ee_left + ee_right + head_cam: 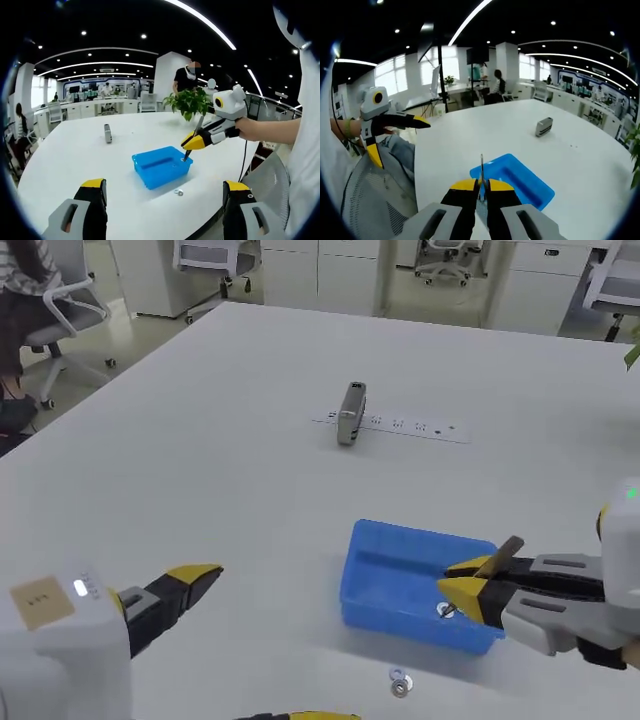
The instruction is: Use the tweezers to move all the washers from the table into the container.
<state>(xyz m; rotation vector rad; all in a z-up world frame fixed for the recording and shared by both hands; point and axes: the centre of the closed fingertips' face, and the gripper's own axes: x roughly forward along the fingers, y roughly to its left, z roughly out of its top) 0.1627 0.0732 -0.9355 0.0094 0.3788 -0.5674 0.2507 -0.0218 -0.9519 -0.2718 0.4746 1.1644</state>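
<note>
I see my right gripper [482, 186] with its jaws squeezed nearly together around the tweezers [481, 172], which stick out straight ahead between the yellow tips. In the head view the tweezers slant down into the blue container [395, 618], ending near its front right corner. A small silvery washer [446, 611] sits right at that end. I cannot tell whether the tweezers pinch it or it lies on the container floor, nor how far apart the tweezer points are.

My left gripper [164, 183] hangs over the table [200, 470] to the left of the container, well apart from it. Its jaws are spread wide and hold nothing.

Two more washers [400, 683] lie touching each other on the table, just in front of the container's near wall; in the left gripper view they show as a pale speck beside the blue wall.

Farther back on the table a small grey device [350, 412] stands next to a flat white strip [410, 426] with small marks
</note>
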